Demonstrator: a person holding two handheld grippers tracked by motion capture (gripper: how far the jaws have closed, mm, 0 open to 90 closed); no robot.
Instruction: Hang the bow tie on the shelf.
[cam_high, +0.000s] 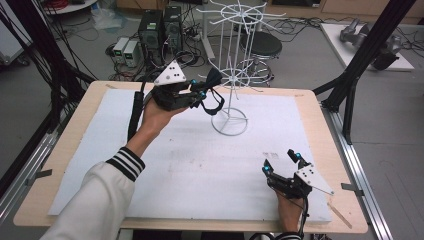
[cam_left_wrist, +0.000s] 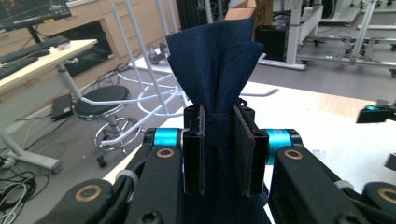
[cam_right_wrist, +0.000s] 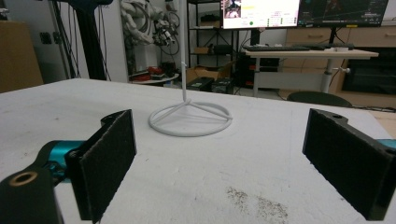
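Dark navy cloth bag (cam_left_wrist: 219, 70), matte, pleated, cinched at neck, top flaring upward. Left gripper (cam_high: 202, 95) fingers clamped on neck, raised at 11 o'clock of desk (cam_high: 310, 107), beside white wire rack (cam_high: 230, 75). Right gripper (cam_high: 282, 165) fingers spread wide, empty, at 5 o'clock.

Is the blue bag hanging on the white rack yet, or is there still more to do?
Not yet. Picked up already: the left gripper is clamped on the dark blue bag, held up in the air beside the white rack. Still to do: hooking the bag on one of the rack's arms. The right gripper rests open on the table, holding nothing.
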